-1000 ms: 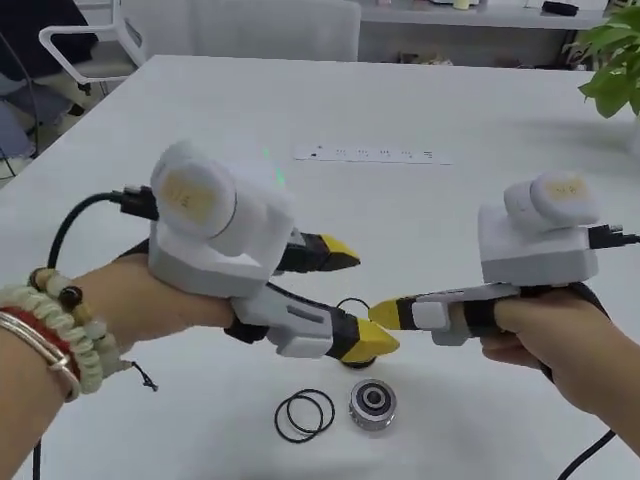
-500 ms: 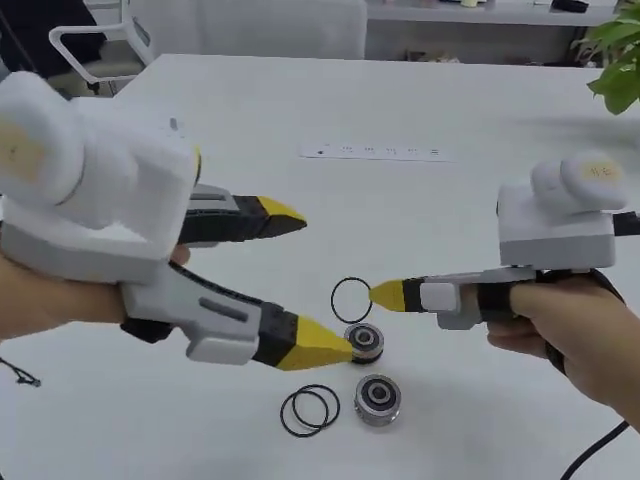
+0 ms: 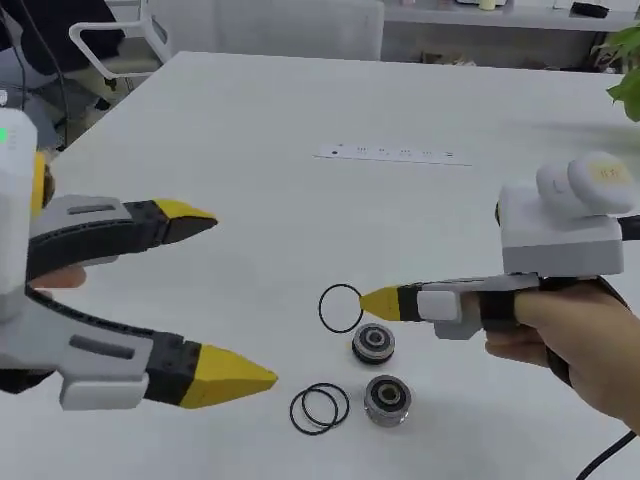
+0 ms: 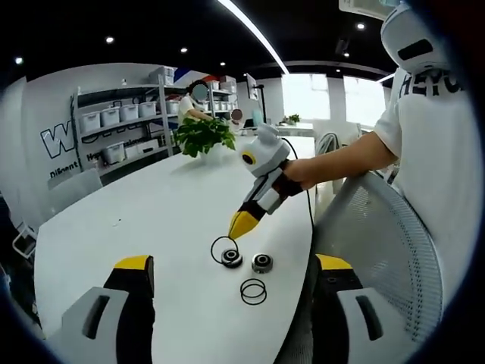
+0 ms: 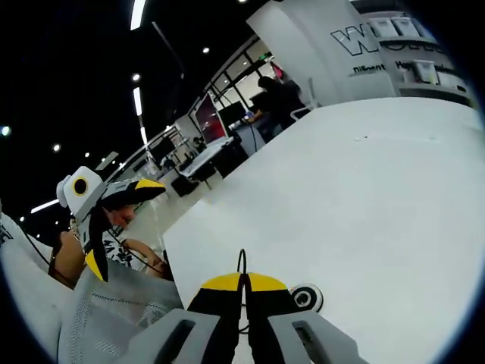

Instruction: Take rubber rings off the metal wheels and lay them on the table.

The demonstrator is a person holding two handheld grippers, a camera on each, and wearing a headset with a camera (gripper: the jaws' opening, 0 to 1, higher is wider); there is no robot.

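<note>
Between the yellow tips of the right gripper [image 3: 372,302], which are pressed together on it, sits a thin black rubber ring [image 3: 322,309]. It is pinched at one spot on its band, so the loop stands out ahead of the tips. The right gripper view catches it edge-on, as a fine dark line rising from the closed jaws. Whether its far side brushes the white table [image 3: 300,130] I cannot tell.

Just below those tips, a little toward the person, a small round metal wheel with a dark hub [image 3: 373,343] lies flat, close to the held ring but seemingly free of it. Further toward the person lies a second metal wheel [image 3: 387,397]. Beside it, on the side away from the right gripper's hand, two more black rings [image 3: 293,410] lie flat and overlapping. Well out on that same side the left gripper [image 3: 243,298] hangs with its jaws spread wide, holding nothing.

The ring looks very light, soft and stretchy. It will probably flop or twist from a single pinch and may cling to the pads on release, so it should be brought low beside the other rings before the jaws part. The wheels look hard and heavy for their size and would likely slide on the smooth top. Whether either wheel carries another ring is too small to tell. If one does, the wheel is best held across its rim while the band is caught at its outer edge.
</note>
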